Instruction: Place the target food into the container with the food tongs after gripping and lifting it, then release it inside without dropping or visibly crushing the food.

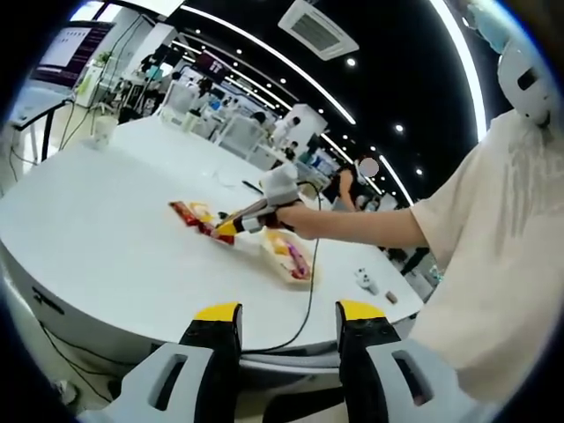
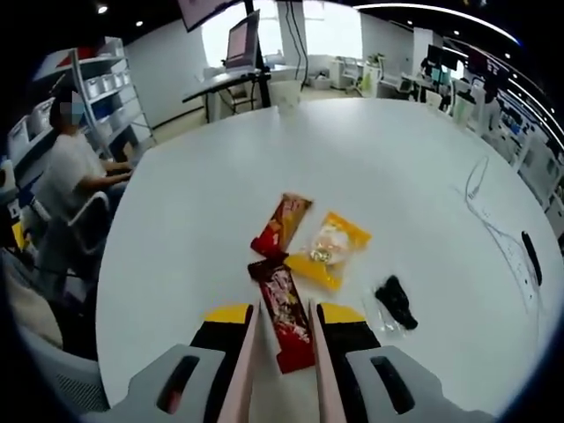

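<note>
The right gripper (image 2: 282, 339) is squeezing pink food tongs (image 2: 251, 370) around a dark red snack packet (image 2: 286, 319) on the white table (image 2: 176, 229) — a slippery wrapper could slide out mid-lift toward the container (image 1: 286, 258) (left gripper (image 1: 286, 326) is hanging wide, idle).

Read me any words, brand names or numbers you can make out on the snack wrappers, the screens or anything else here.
No text can be read.
Dark red wrapper between the tongs: print too blurred.
Red-orange wrapper: print too blurred.
Yellow packet: no legible label.
Monitors at the far desk: too small and washed out.
Wall screen: lines of text too small.
</note>
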### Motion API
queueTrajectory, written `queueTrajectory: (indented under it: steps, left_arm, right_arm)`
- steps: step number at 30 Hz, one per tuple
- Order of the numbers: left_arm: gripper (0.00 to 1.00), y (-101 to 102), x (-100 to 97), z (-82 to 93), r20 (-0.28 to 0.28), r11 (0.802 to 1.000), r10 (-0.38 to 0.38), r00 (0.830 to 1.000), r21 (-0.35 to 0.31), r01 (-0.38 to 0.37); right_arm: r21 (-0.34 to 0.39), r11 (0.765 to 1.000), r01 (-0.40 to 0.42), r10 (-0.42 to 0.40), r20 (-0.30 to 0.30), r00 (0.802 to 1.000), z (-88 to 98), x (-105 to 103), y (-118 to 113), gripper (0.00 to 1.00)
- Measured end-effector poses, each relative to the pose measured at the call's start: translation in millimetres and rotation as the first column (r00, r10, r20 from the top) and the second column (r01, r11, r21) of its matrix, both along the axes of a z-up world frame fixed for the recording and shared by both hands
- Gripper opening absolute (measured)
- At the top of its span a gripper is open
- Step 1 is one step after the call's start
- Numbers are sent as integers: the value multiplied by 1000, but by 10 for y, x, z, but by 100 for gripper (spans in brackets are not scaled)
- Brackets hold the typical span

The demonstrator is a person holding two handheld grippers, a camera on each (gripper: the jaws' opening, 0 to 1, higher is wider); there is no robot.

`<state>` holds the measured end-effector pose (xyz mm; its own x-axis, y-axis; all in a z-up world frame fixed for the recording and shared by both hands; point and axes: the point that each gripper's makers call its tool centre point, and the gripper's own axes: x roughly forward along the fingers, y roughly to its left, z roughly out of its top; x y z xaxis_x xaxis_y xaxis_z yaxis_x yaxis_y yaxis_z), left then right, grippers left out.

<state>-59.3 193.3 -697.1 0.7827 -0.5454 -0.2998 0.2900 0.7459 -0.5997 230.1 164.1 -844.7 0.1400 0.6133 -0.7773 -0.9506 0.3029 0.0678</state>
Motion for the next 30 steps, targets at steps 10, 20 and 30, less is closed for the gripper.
queueTrajectory:
  steps: [10,20,30]
  left_arm:
    - [42,12,-23,-16,0,1000,8,1000,-4,-8]
    - [42,34,-77,2,5,1000,23,1000,0,-23]
    - [43,61,-99,71,20,999,33,999,26,-33]
  right_arm:
    - [-14,1000,4,-4,5,1000,-24,-12,0,26]
    - [-33,999,19,-17,61,998,-25,-55,-16,23]
    - [-6,1000,19,-19,61,998,86,-100,54,22]
